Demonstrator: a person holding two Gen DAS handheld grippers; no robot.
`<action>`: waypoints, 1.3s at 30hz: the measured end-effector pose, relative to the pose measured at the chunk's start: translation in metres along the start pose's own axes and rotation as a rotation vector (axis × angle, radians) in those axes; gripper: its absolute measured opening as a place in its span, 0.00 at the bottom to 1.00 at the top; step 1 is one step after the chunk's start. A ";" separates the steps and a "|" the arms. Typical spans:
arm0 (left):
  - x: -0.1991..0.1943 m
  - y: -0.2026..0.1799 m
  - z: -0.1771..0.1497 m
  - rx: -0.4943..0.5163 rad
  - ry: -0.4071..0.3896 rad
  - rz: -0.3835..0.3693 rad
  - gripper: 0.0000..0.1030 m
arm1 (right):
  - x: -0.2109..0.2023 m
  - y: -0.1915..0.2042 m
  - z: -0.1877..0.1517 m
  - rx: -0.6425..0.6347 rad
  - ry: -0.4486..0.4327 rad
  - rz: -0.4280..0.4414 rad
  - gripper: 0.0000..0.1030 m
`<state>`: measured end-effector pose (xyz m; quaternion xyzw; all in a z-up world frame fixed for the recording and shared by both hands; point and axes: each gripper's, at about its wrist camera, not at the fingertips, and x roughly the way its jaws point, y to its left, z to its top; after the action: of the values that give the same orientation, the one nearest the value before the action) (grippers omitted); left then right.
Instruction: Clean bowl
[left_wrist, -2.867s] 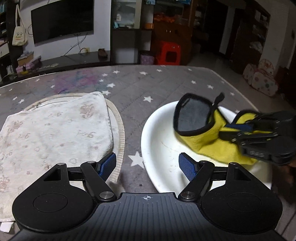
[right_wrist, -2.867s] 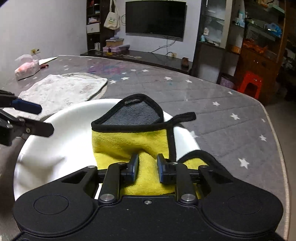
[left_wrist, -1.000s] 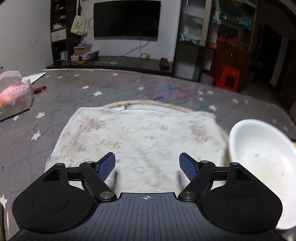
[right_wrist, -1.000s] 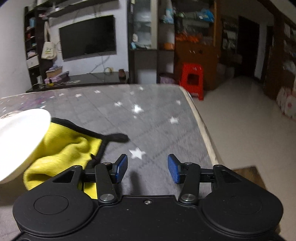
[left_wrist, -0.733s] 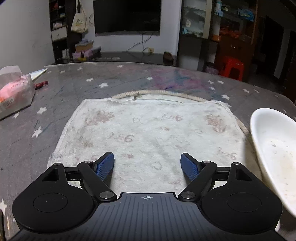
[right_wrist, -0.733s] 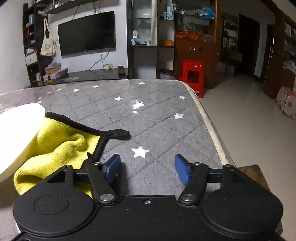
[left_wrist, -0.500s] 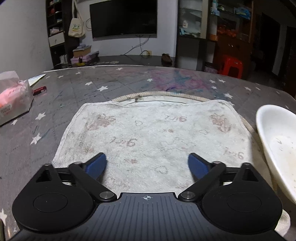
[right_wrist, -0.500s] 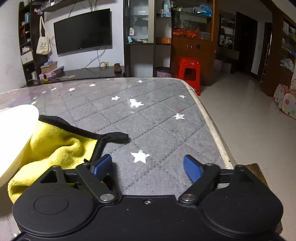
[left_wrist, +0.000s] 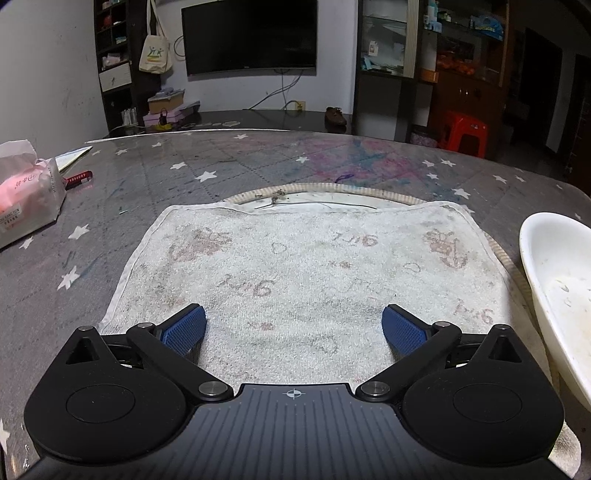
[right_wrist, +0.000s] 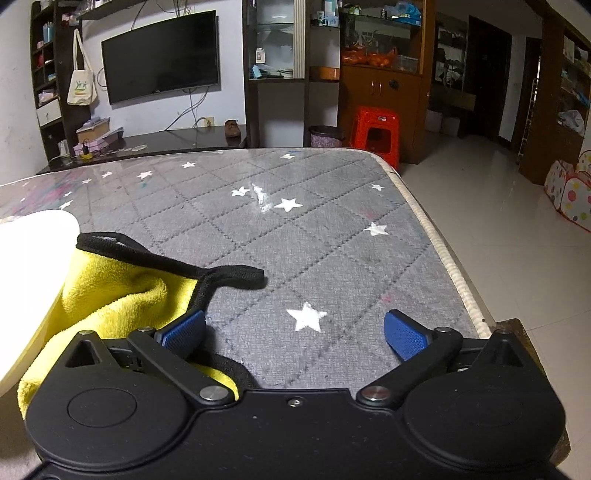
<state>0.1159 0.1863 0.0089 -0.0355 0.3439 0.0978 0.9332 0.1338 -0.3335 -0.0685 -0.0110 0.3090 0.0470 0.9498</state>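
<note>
The white bowl (left_wrist: 557, 280) sits mouth-up on the starred table (left_wrist: 258, 162), just right of the stained white towel (left_wrist: 303, 273), with the yellow cloth (right_wrist: 110, 291) bunched against its right side. Left gripper (left_wrist: 293, 325) and right gripper (right_wrist: 295, 330) both gape wide, holding nothing. A tissue pack (left_wrist: 22, 195) lies far left

Two low tabletop views, shared bowl (left_wrist: 554, 280)
</note>
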 end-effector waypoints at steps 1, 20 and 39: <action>0.000 0.000 0.000 0.000 0.000 0.000 1.00 | 0.000 -0.001 0.000 0.002 0.000 0.002 1.00; -0.002 0.002 -0.012 0.000 -0.001 0.001 1.00 | 0.001 0.003 -0.002 0.002 -0.001 0.000 1.00; -0.001 0.001 -0.005 0.001 0.000 0.001 1.00 | 0.000 0.004 -0.002 0.003 -0.001 0.000 1.00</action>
<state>0.1124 0.1861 0.0058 -0.0349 0.3438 0.0983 0.9332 0.1324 -0.3298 -0.0701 -0.0096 0.3085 0.0463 0.9500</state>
